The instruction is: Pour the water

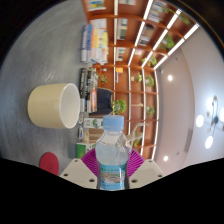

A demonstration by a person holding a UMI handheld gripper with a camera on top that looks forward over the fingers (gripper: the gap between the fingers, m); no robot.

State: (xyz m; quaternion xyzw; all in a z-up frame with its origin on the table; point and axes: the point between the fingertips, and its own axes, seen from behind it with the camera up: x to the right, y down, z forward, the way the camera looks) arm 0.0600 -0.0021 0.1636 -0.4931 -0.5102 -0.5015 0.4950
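The hand-held gripper was closed on a clear plastic water bottle with a pale blue cap; the bottle stood upright between the two fingers, its cap pointing away from the camera, and the magenta pads pressed against its sides, one visible at the left of the body and the other just showing at the right; the pale finger tips flanked the lower part of the bottle, which showed water in its lower portion; beyond the fingers and to their left sat a cream-coloured round cup or tub, seen tilted in this view with its open mouth facing right, well apart from the bottle and not touching it; a small red rounded object lay near the left finger (what it was could not be told); behind the bottle rose orange-framed display shelves holding small green plants and assorted boxes, and long bright ceiling light strips ran away overhead; a pale wall or ceiling surface with small round lamps filled the right side of the room; no water could be seen leaving the bottle, and its cap was in place.
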